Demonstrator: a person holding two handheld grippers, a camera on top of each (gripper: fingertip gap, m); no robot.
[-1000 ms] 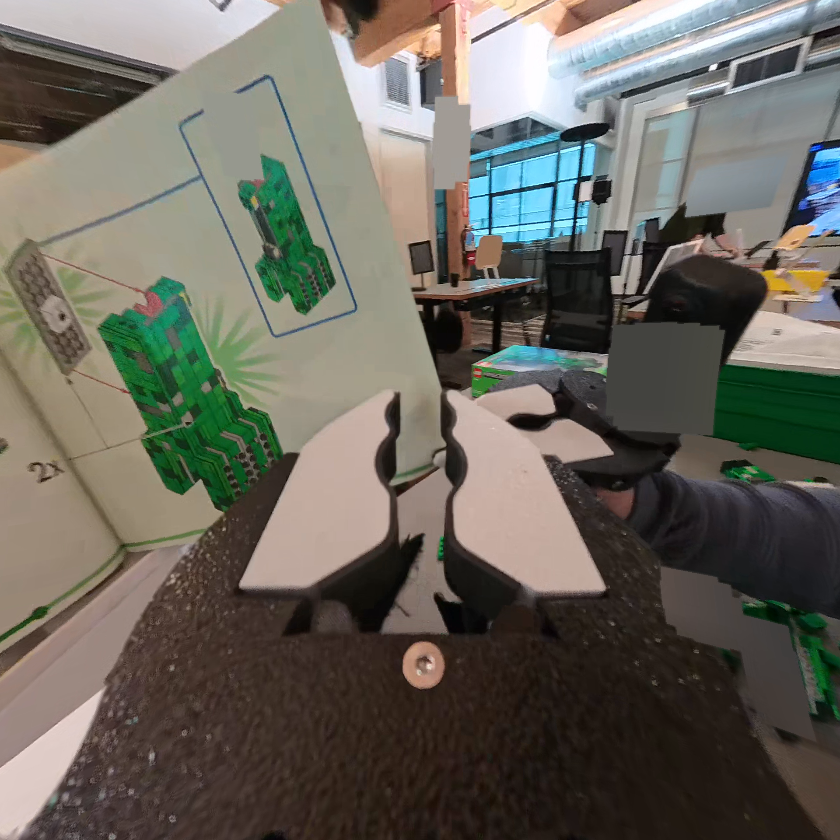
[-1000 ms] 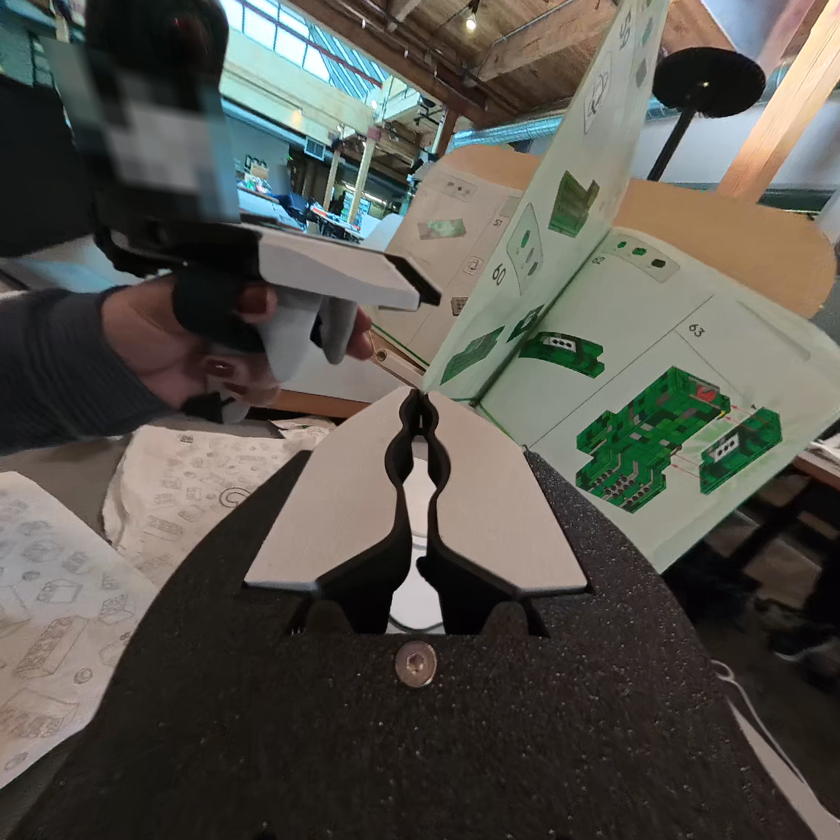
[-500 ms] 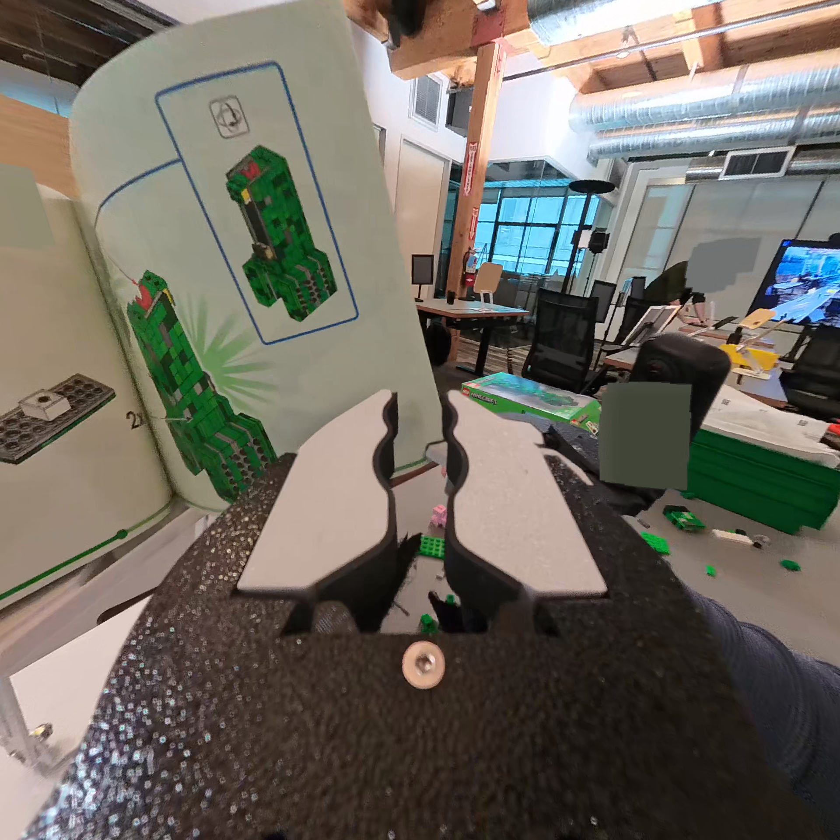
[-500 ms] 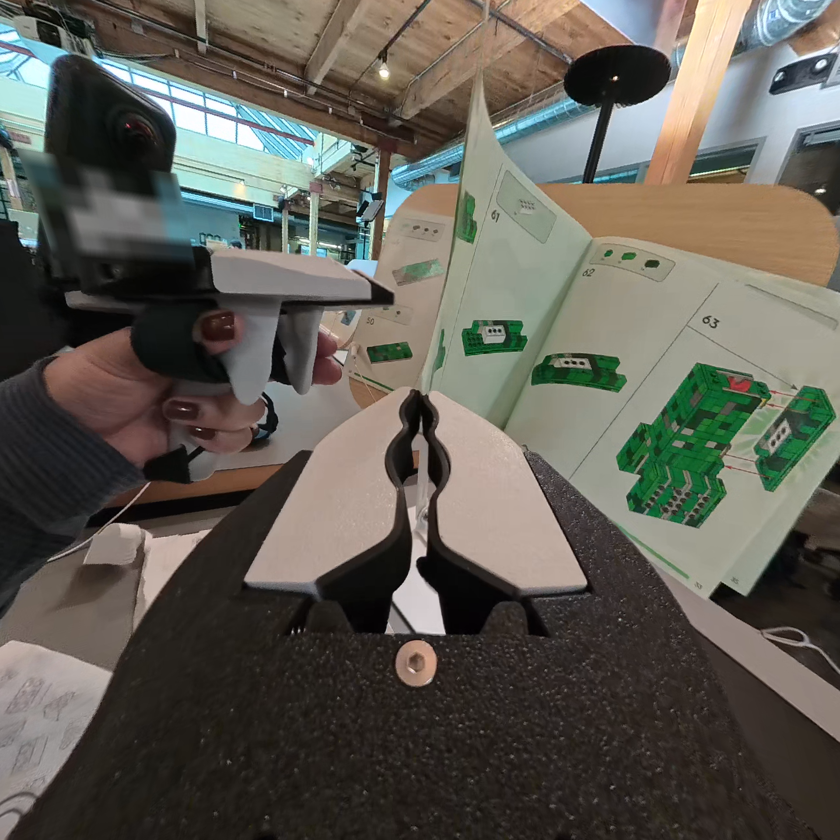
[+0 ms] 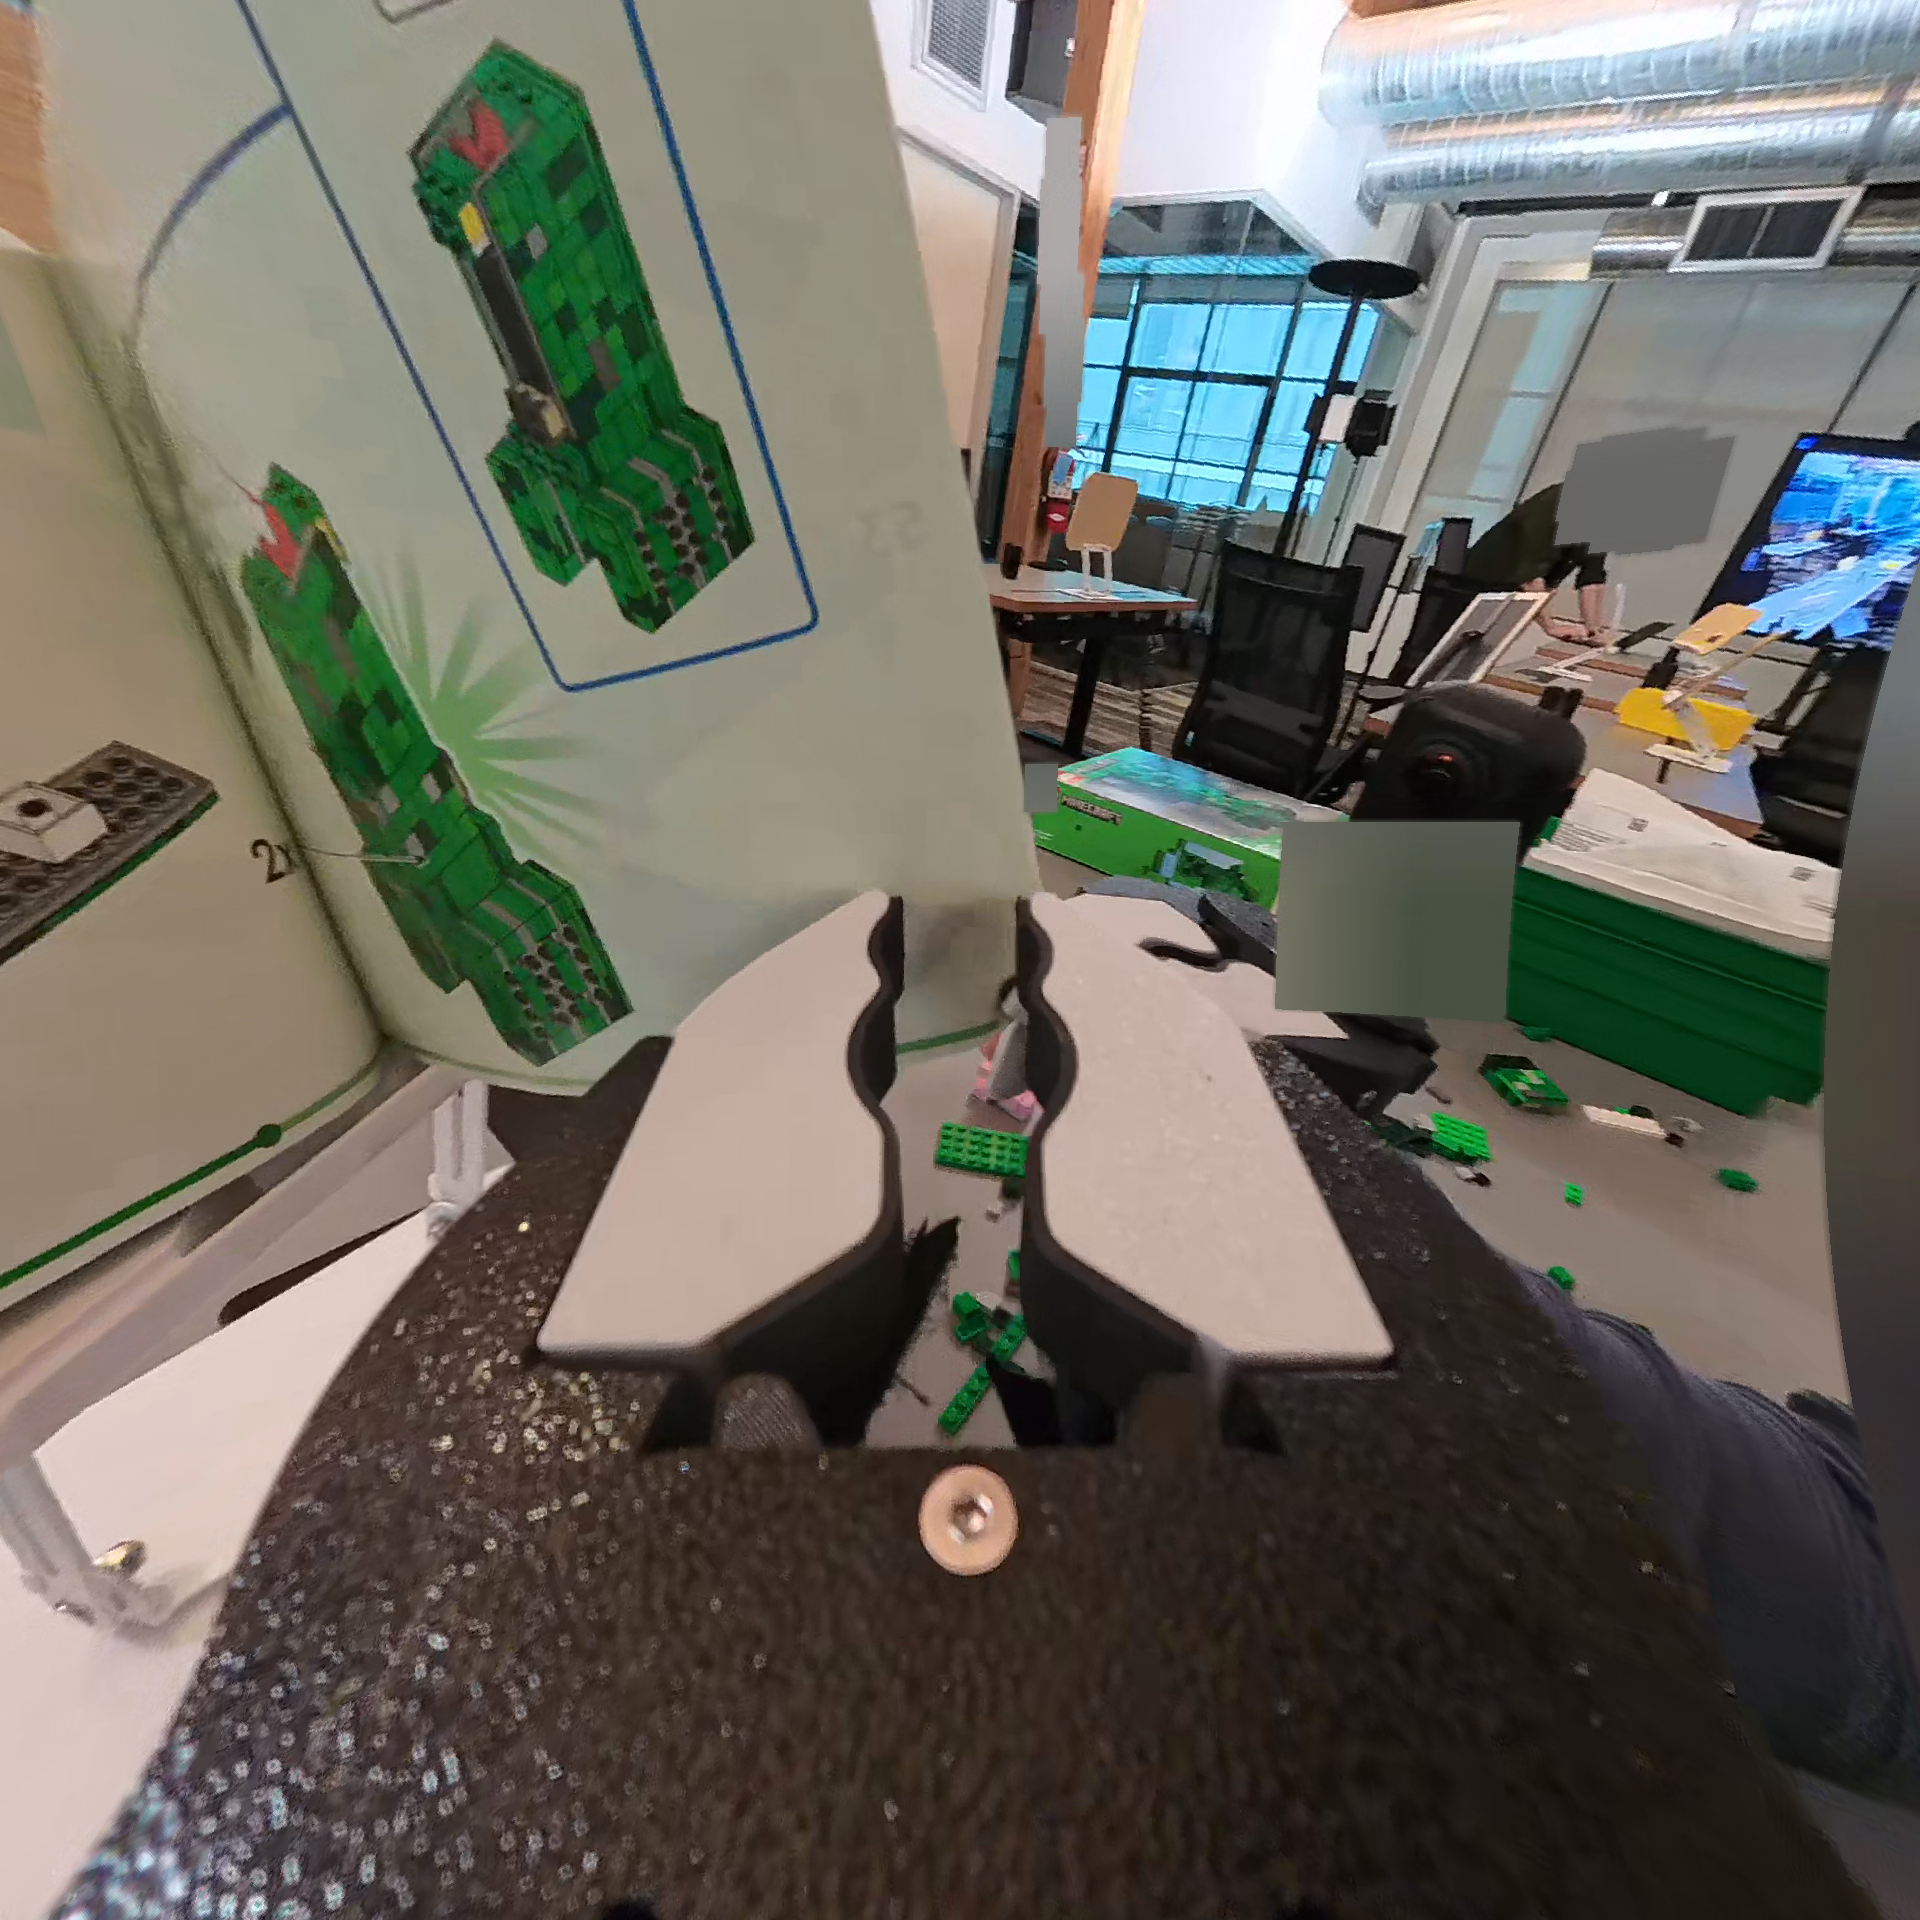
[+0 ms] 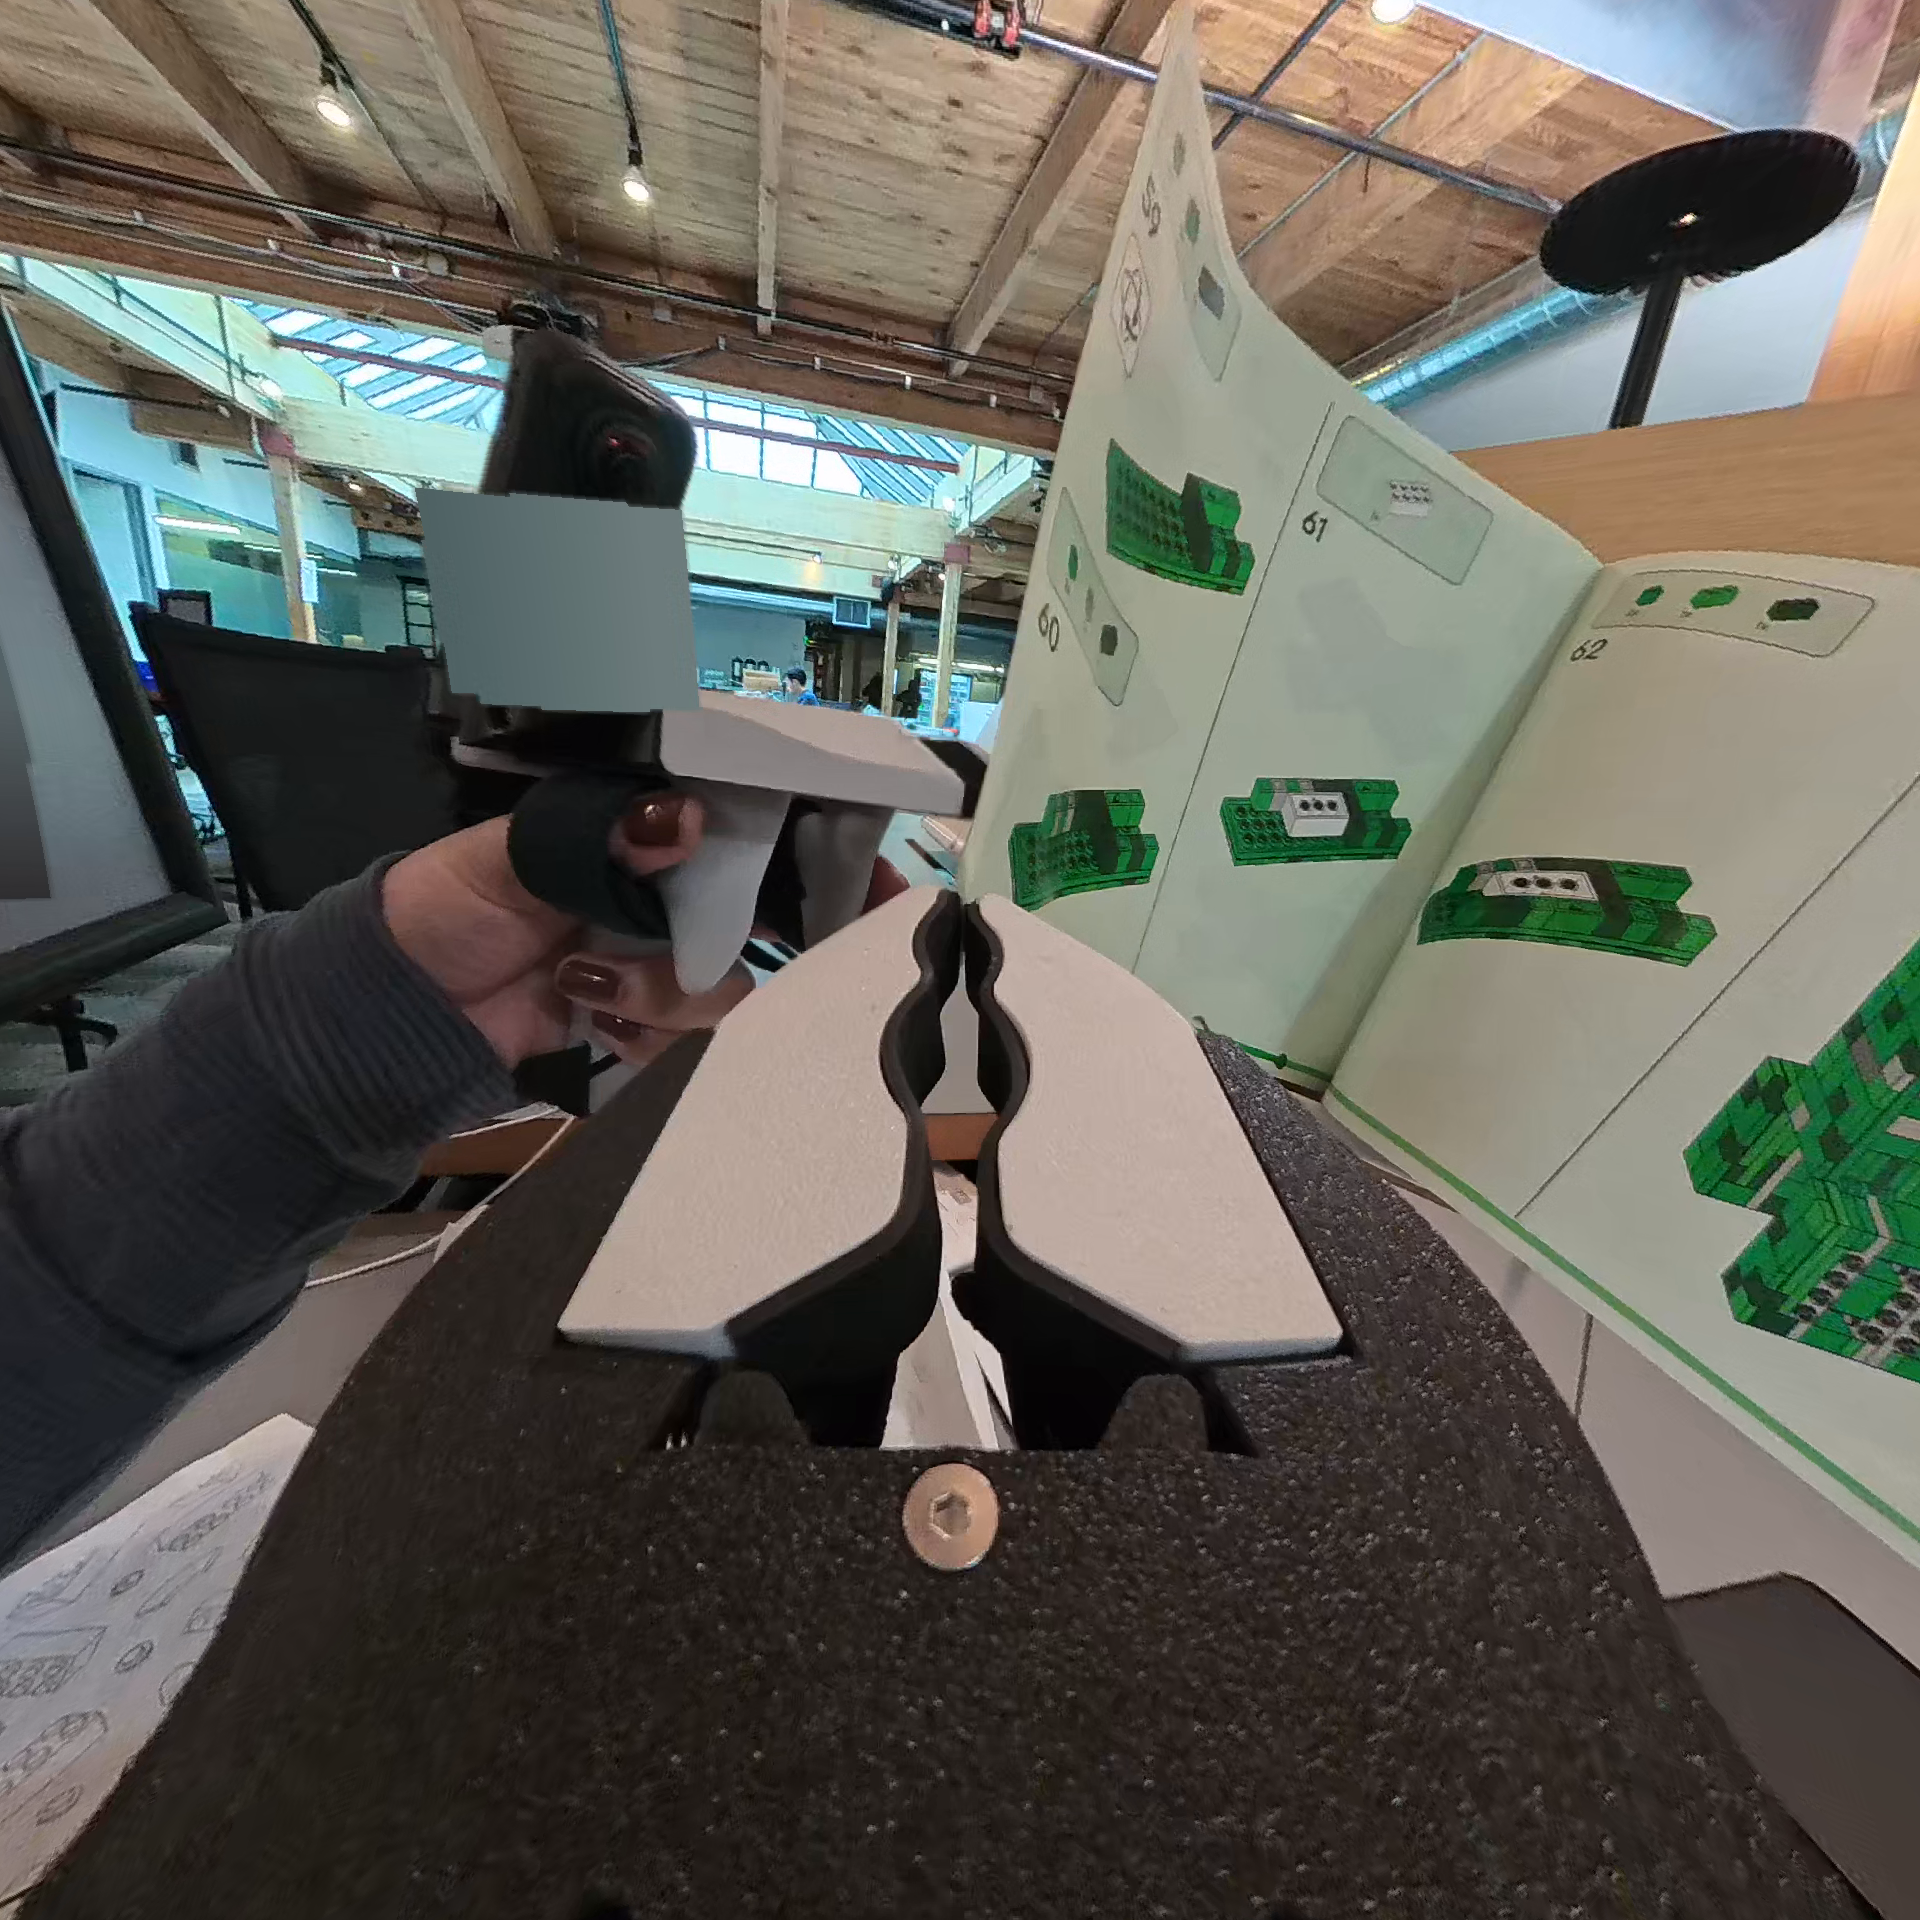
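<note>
Right gripper (image 6: 954, 914) pinches lower corner of upright pale-green instruction-booklet page (image 6: 1122, 665); left gripper (image 5: 956, 935), fingers parted, straddles same page's edge. Loose green bricks (image 5: 982, 1148) litter grey table (image 5: 1683, 1278) beyond.

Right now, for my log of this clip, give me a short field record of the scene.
Left tool: open, narrow gap, tips by the lifted page lower edge
Right tool: shut at that page's lower corner, apparently pinching it
Booklet: open, standing upright
Table: loose green bricks scattered
</note>
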